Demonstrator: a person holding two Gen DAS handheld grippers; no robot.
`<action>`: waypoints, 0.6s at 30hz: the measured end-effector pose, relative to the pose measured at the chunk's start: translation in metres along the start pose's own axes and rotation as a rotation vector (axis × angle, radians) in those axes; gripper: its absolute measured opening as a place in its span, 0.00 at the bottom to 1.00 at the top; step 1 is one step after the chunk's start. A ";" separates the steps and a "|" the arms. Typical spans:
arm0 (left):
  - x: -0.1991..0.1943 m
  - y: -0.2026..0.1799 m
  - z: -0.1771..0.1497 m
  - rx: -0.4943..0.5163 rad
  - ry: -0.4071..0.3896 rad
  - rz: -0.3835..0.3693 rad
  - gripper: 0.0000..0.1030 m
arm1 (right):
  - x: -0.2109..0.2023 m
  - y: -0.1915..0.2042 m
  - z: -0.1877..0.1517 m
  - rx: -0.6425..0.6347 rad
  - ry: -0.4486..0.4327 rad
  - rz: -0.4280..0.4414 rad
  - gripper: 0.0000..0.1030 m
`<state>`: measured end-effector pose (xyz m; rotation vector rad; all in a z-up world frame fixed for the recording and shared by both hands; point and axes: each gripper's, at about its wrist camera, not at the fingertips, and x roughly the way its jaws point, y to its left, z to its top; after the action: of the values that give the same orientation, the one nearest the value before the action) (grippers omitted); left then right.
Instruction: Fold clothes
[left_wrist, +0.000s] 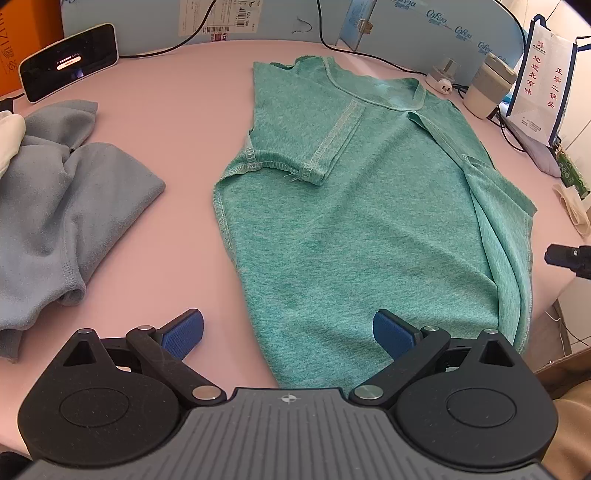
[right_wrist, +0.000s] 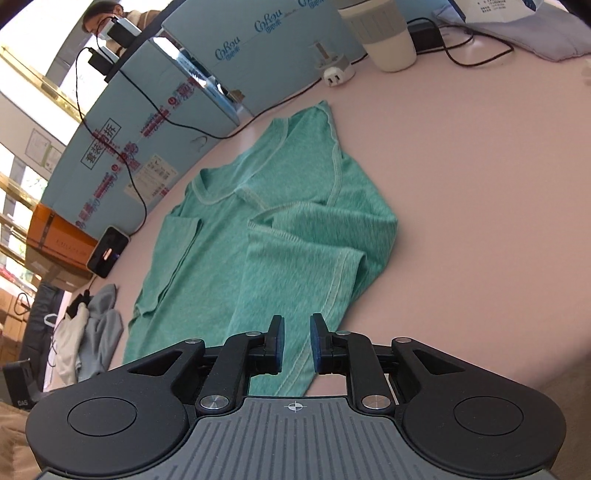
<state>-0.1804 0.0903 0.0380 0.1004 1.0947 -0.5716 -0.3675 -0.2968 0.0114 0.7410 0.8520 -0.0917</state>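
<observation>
One green shirt (left_wrist: 351, 206) lies flat on the pink bench (left_wrist: 177, 122) — one grey garment (left_wrist: 66, 206) beside it. Two hand-held grippers: left (left_wrist: 288, 334) spread wide, right (right_wrist: 296, 341) slightly parted — both grip nothing.

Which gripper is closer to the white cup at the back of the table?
Right, by my judgement. The right gripper sits at the green shirt's side, on the white cup's side of the table; the left gripper hovers at the shirt's hem.

One green T-shirt (left_wrist: 369, 229) is seen, and one grey garment (left_wrist: 66, 206). One cup (left_wrist: 489, 86), one phone (left_wrist: 68, 62) and two grippers are counted.
</observation>
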 end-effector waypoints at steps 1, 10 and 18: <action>0.000 0.000 -0.001 0.001 0.001 -0.001 0.96 | 0.000 0.000 -0.005 0.004 0.011 0.001 0.20; -0.003 -0.002 -0.008 0.003 -0.004 -0.001 0.96 | 0.012 0.022 -0.043 -0.104 0.178 0.039 0.28; -0.004 -0.006 -0.013 0.015 -0.004 0.007 0.96 | 0.037 0.055 -0.055 -0.271 0.270 0.068 0.37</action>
<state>-0.1952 0.0917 0.0361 0.1162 1.0862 -0.5739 -0.3590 -0.2131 -0.0085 0.5327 1.0701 0.1855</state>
